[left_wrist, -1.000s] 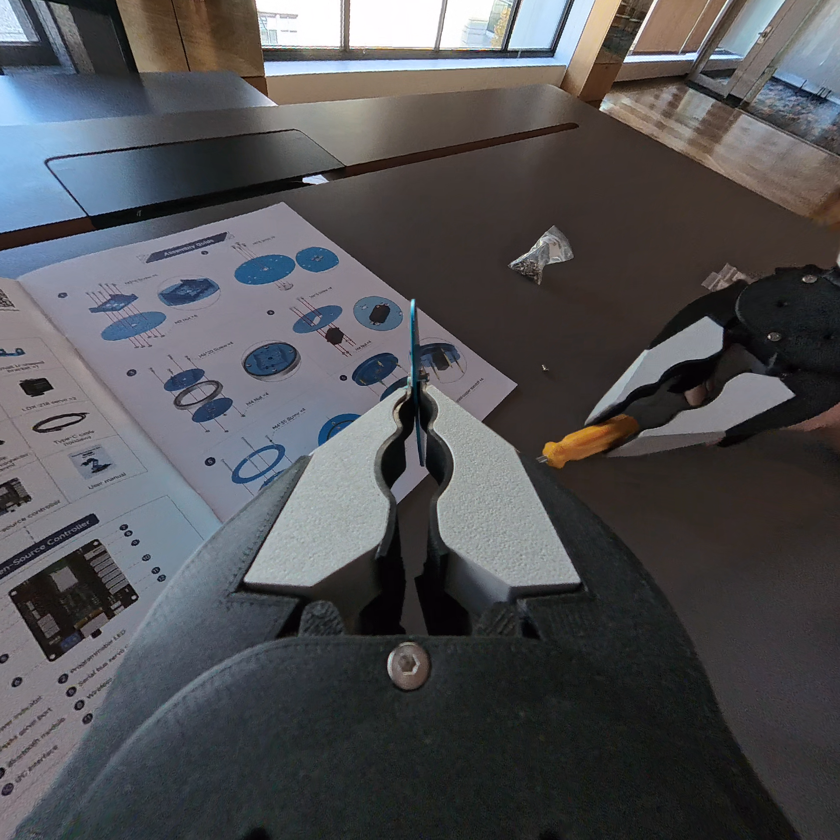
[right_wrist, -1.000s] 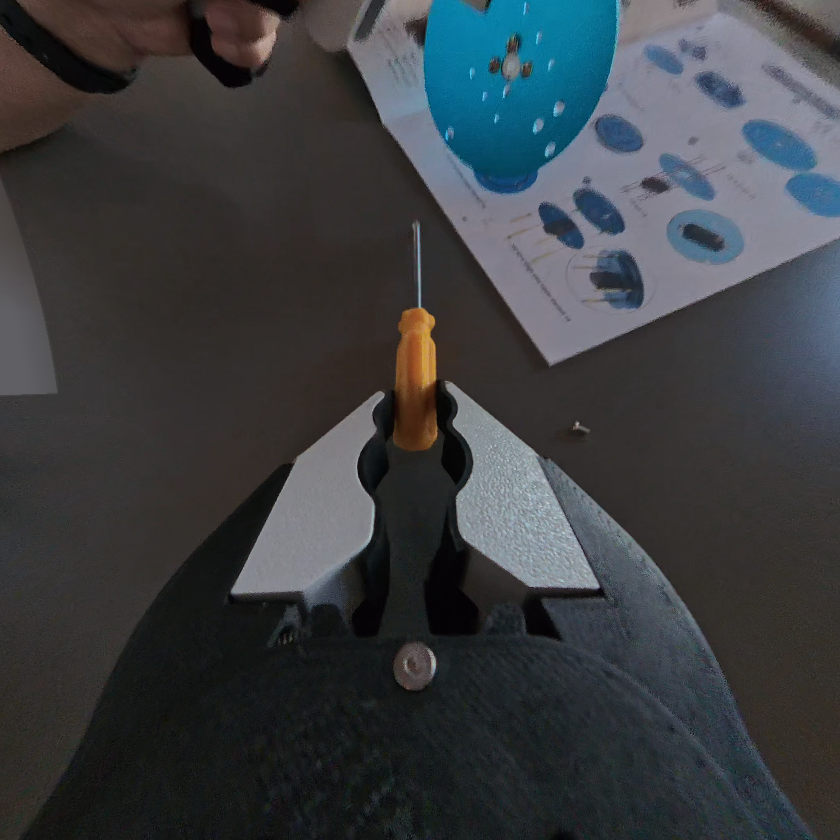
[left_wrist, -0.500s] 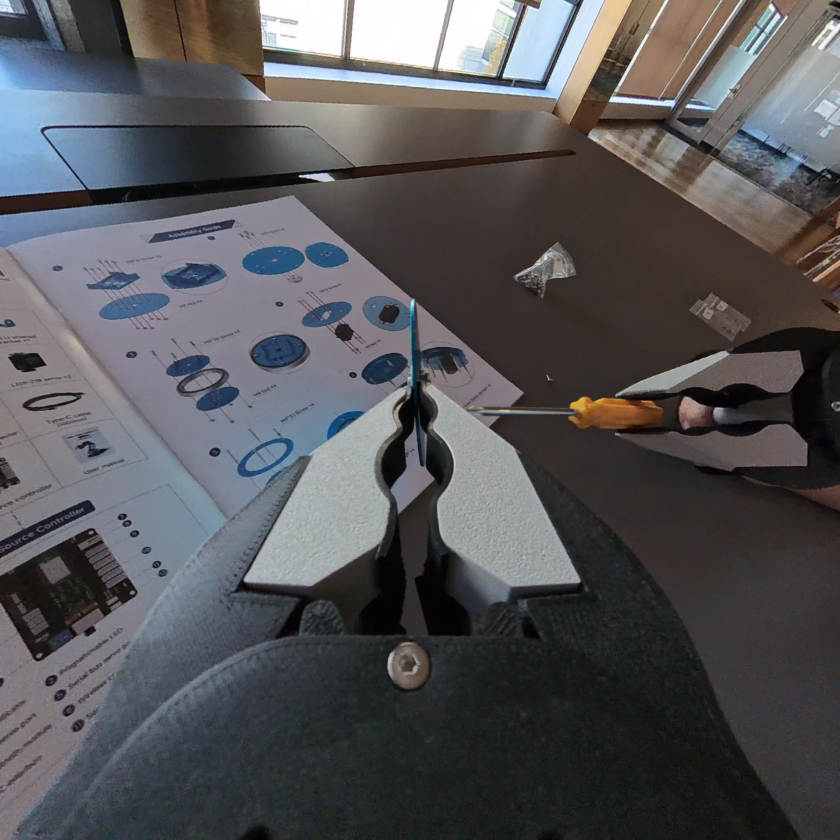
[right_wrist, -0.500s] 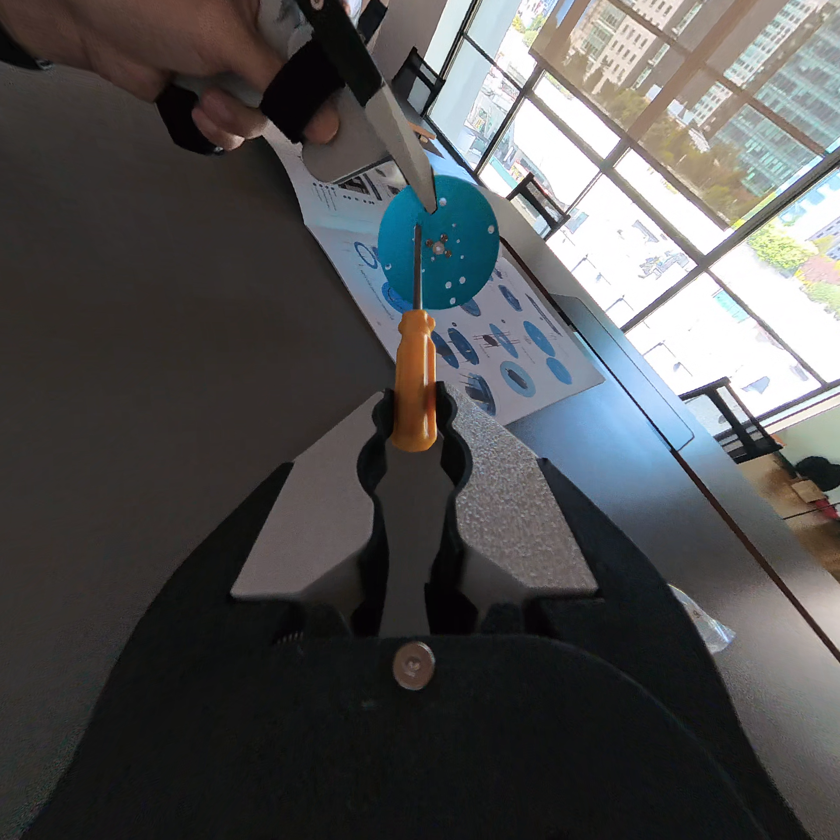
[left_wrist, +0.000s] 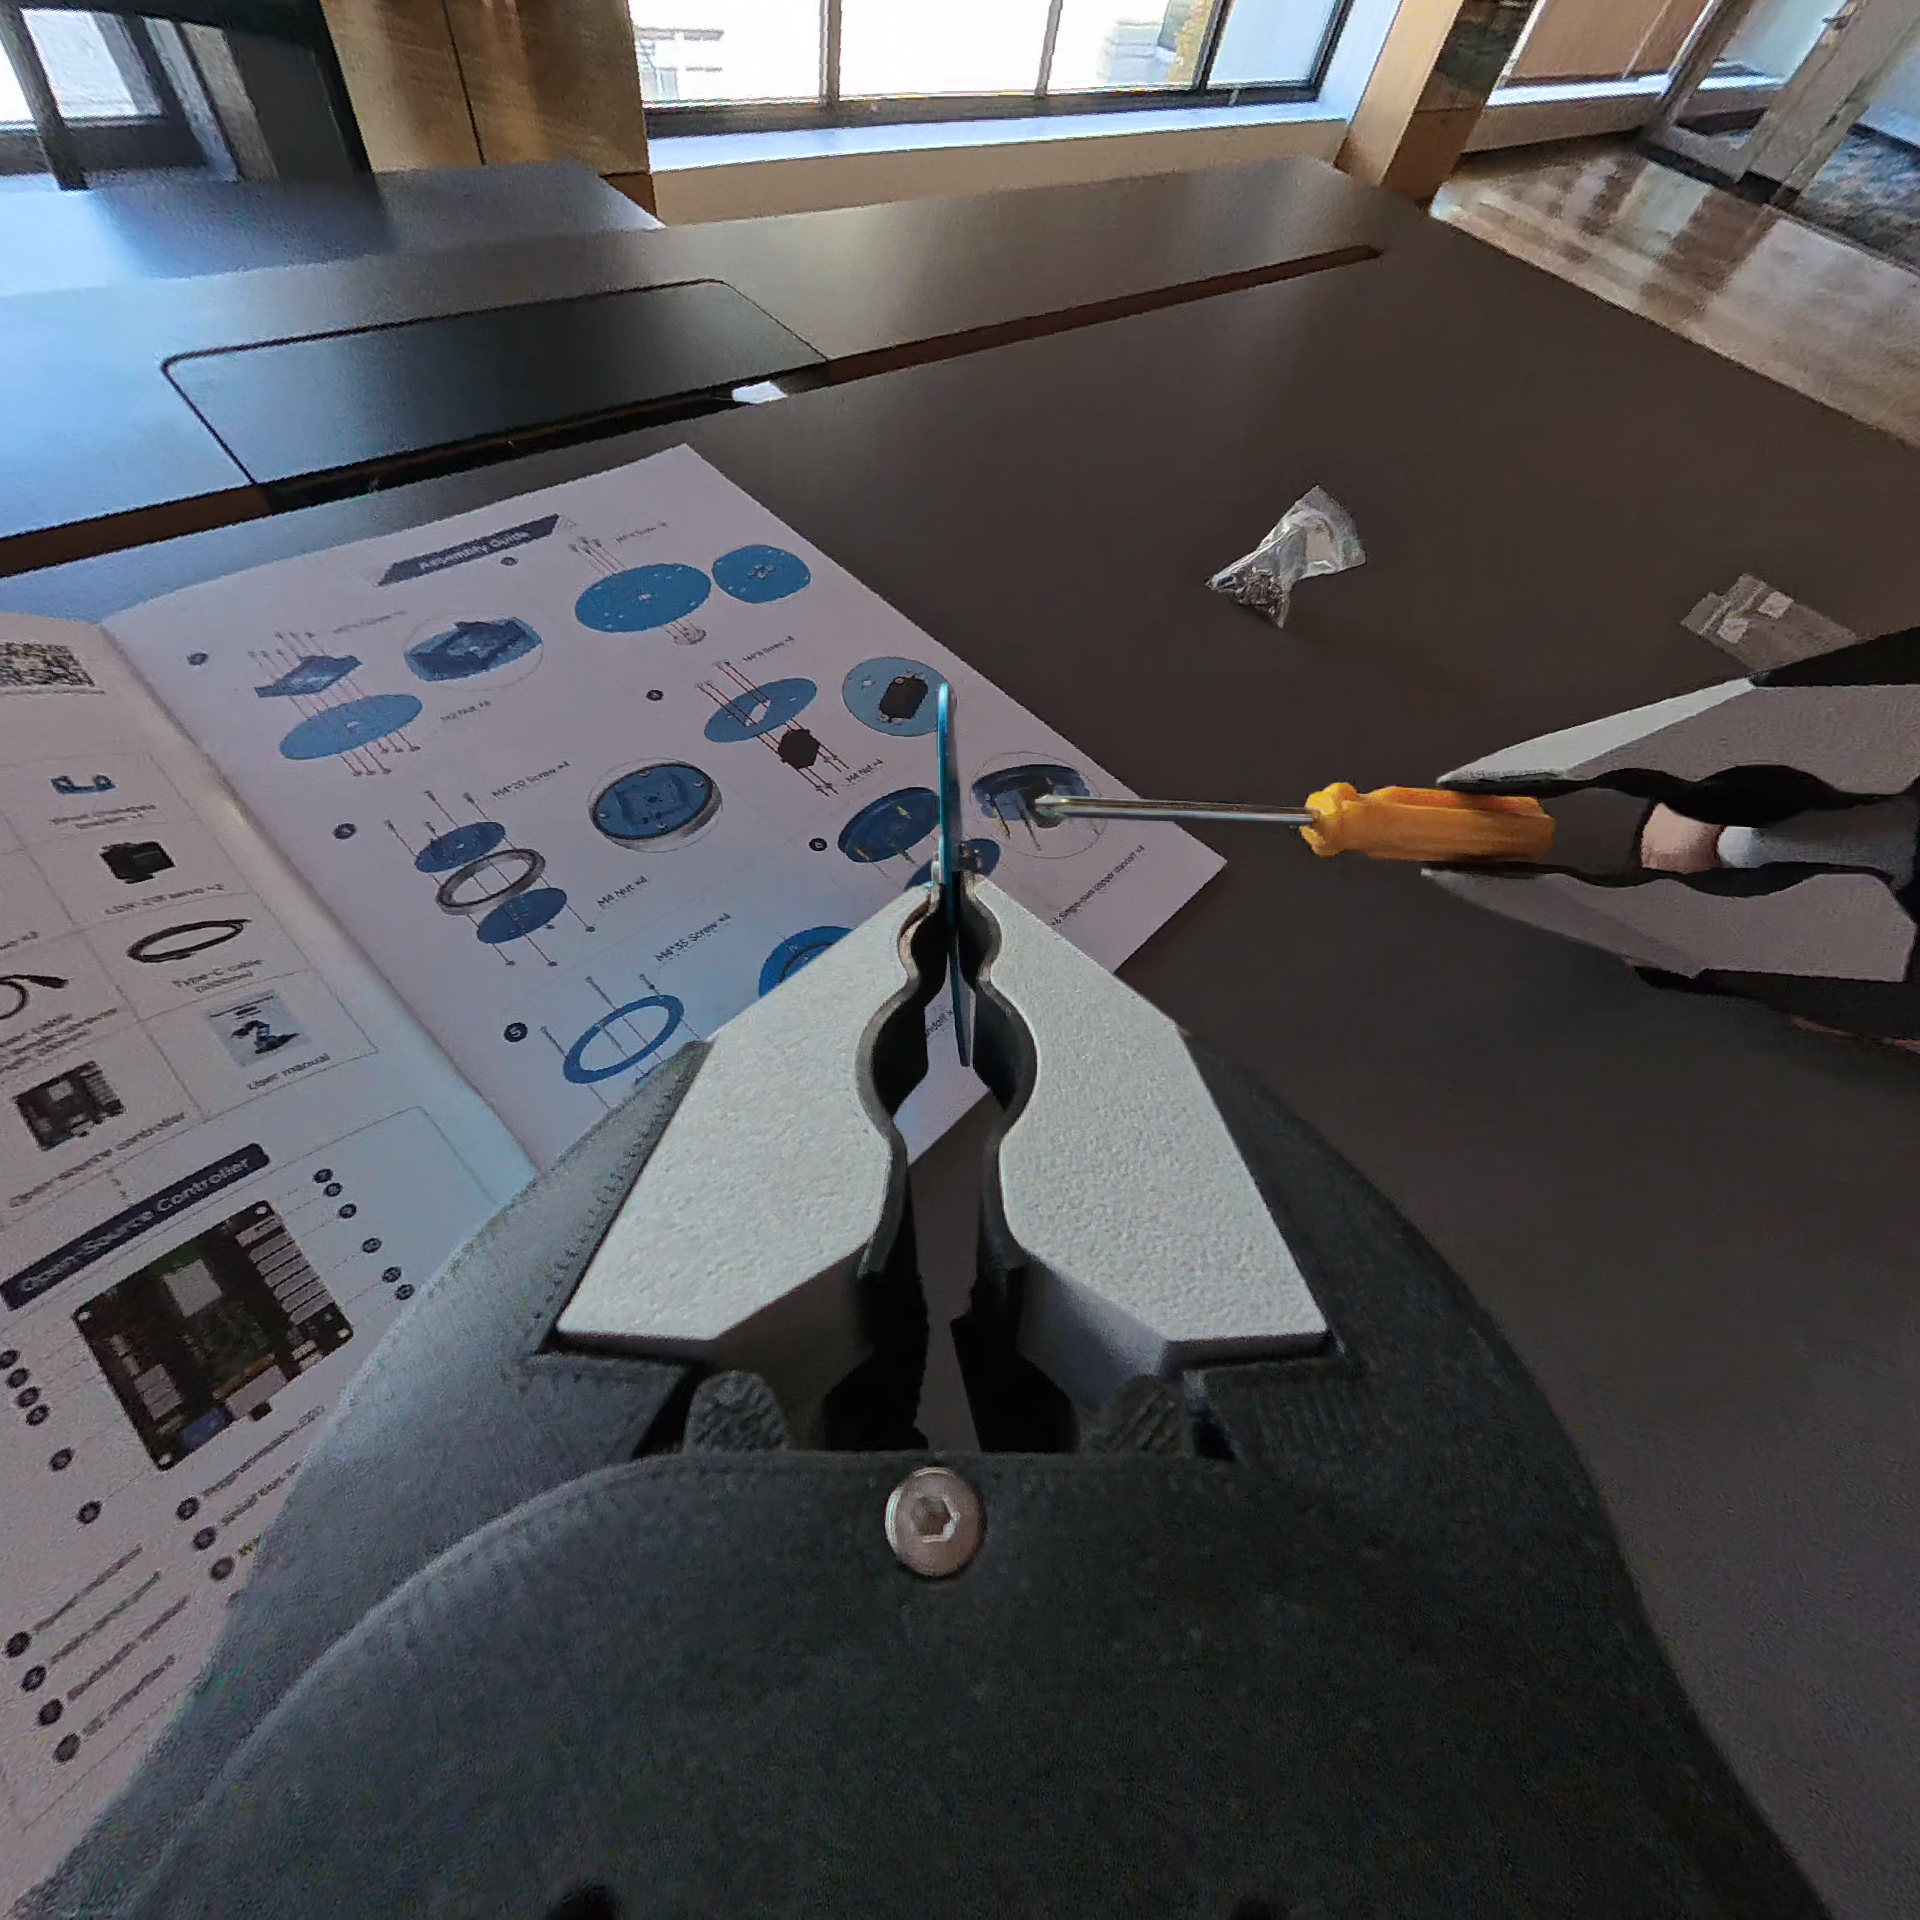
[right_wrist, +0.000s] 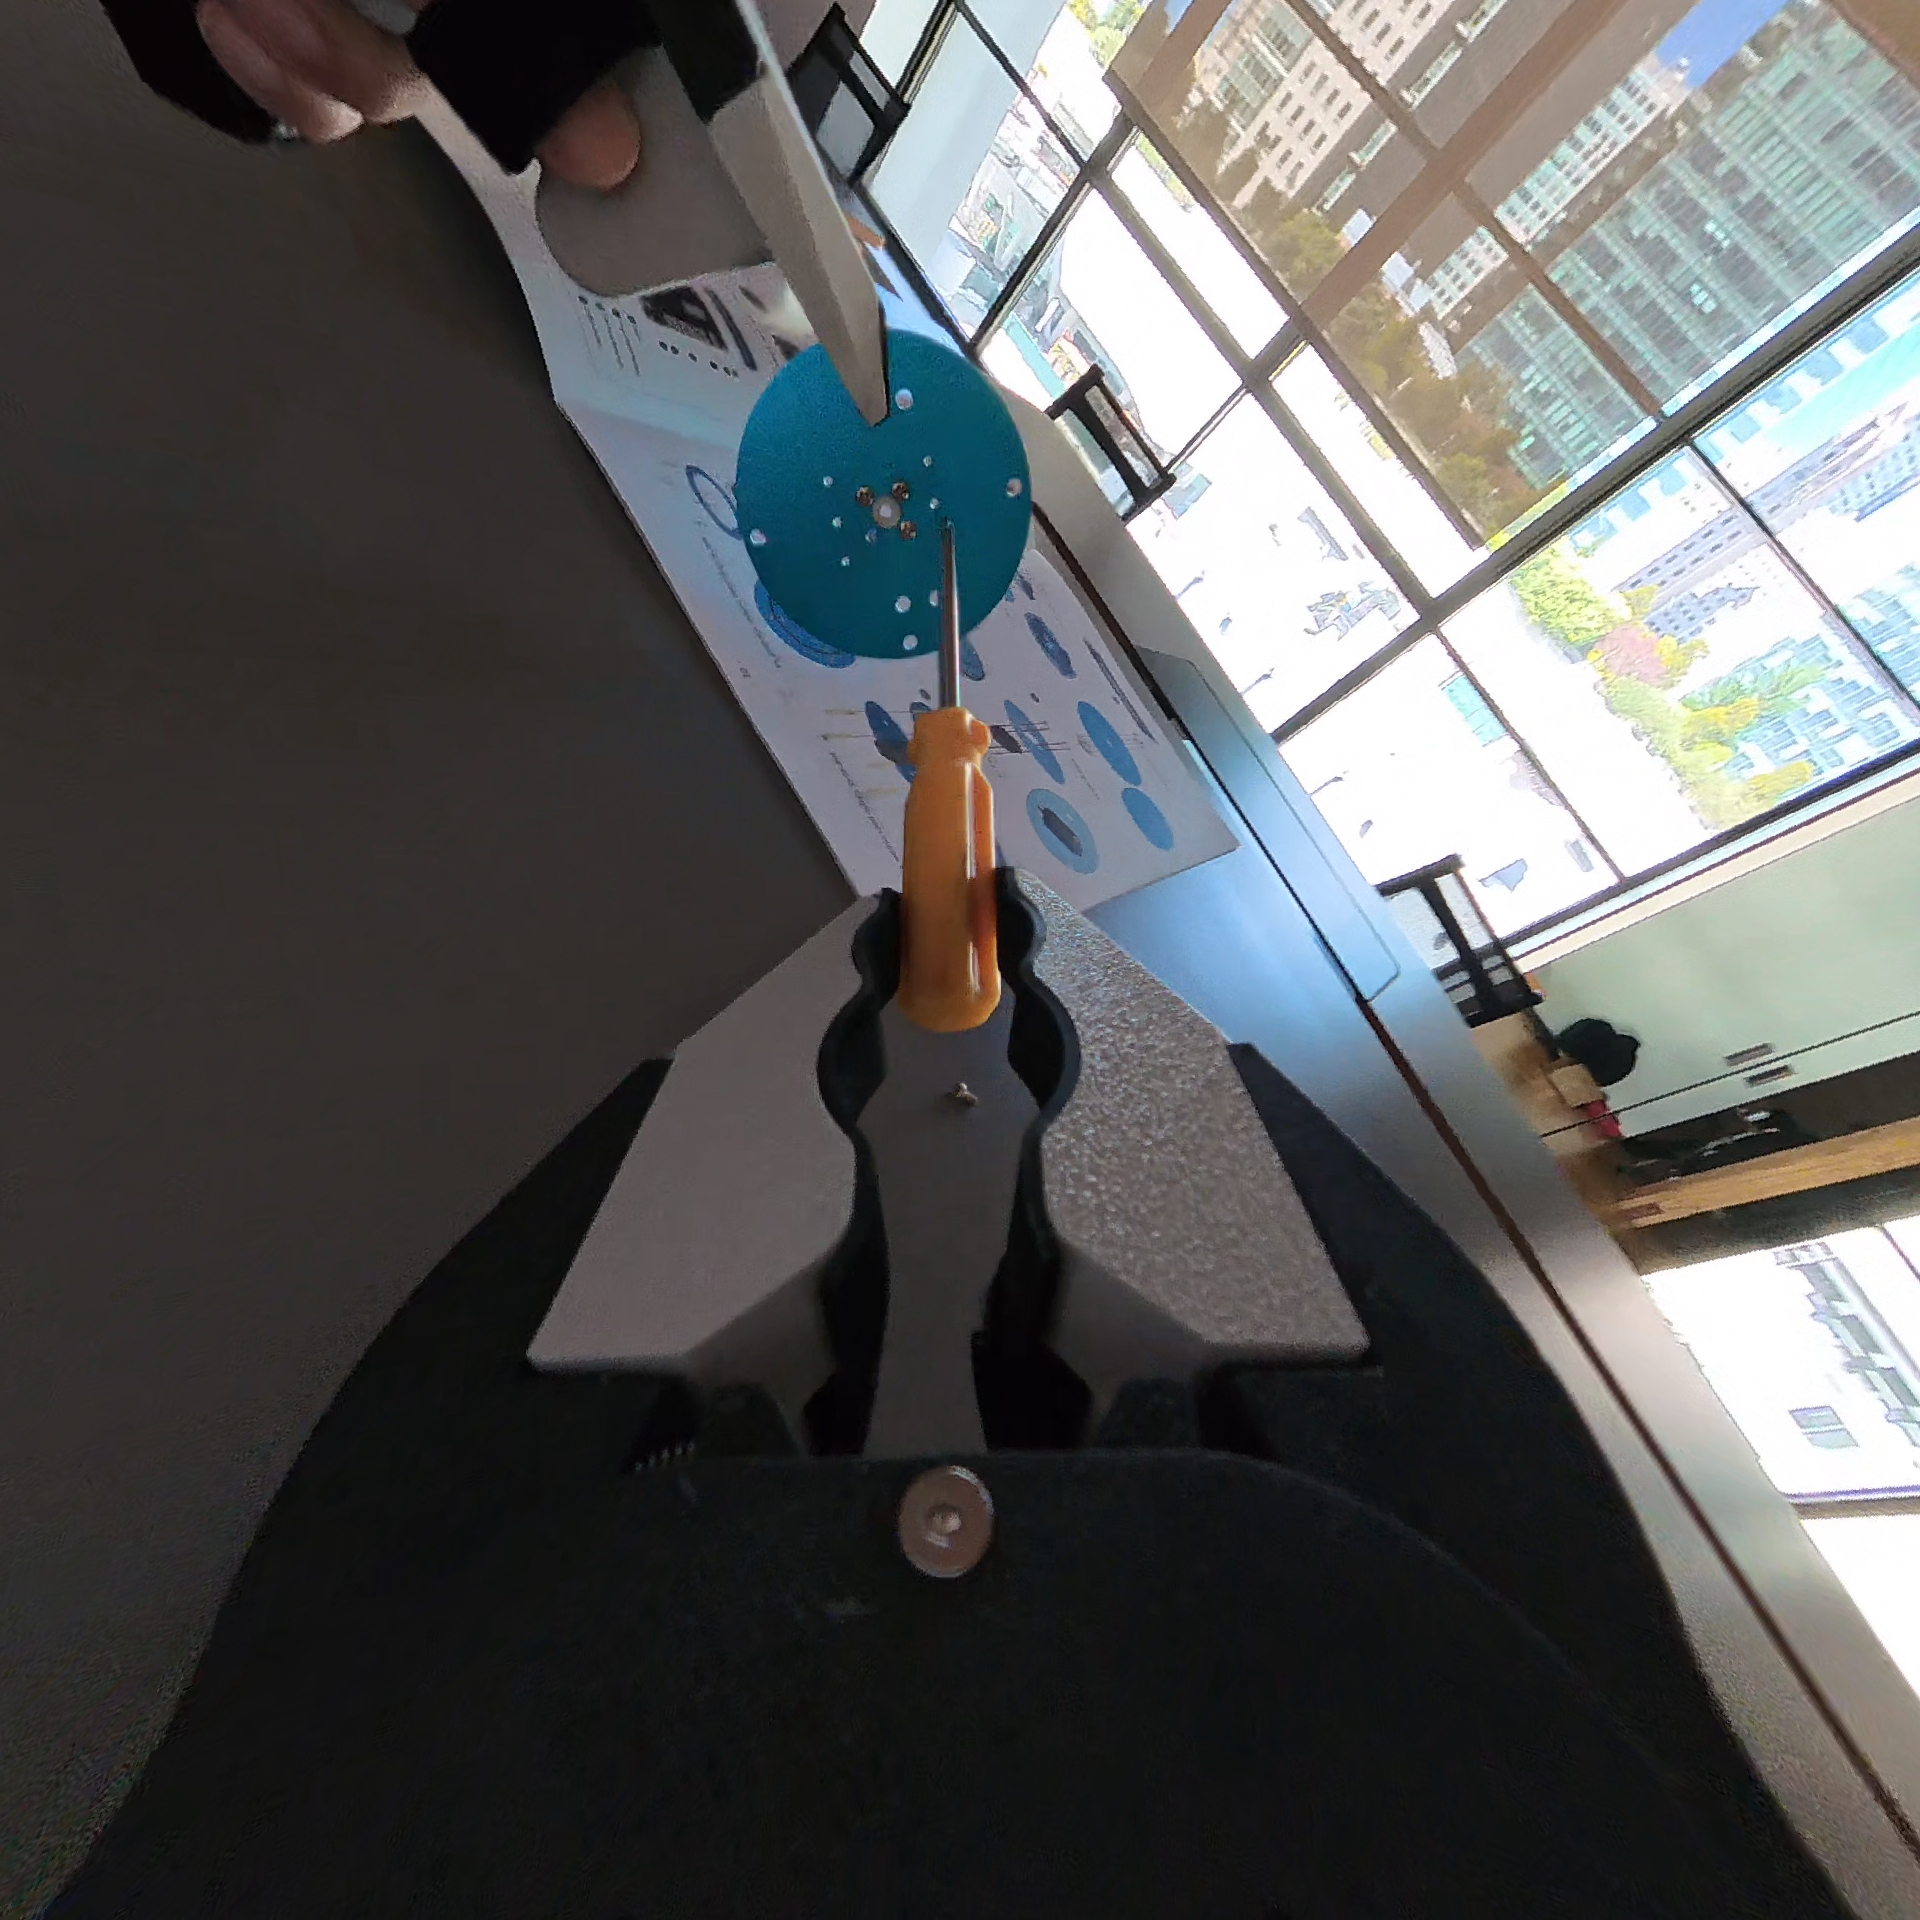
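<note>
My left gripper (left_wrist: 951, 904) is shut on a thin blue round plate (left_wrist: 945, 790), held upright and edge-on above the manual. In the right wrist view the plate (right_wrist: 831, 582) shows its face with several small holes and brass screws at the centre, and the left gripper (right_wrist: 868, 400) pinches its upper rim. My right gripper (right_wrist: 951, 914) is shut on an orange-handled screwdriver (right_wrist: 940, 862). It also shows in the left wrist view (left_wrist: 1429, 821), level, its metal tip close to the plate's right face, a short way from the centre.
An open assembly manual (left_wrist: 436, 852) lies on the dark table (left_wrist: 1455, 1247) under the plate. A small clear bag of screws (left_wrist: 1283, 561) and a flat clear bag (left_wrist: 1751, 618) lie farther right. A loose screw (right_wrist: 964, 1091) lies on the table. Windows stand behind. Some 15 cm of space lies between my two pairs of fingers.
My right gripper has swung the screwdriver up from pointing down at the table to level, then brought its tip in to the plate's face. The left gripper has held the plate still.
</note>
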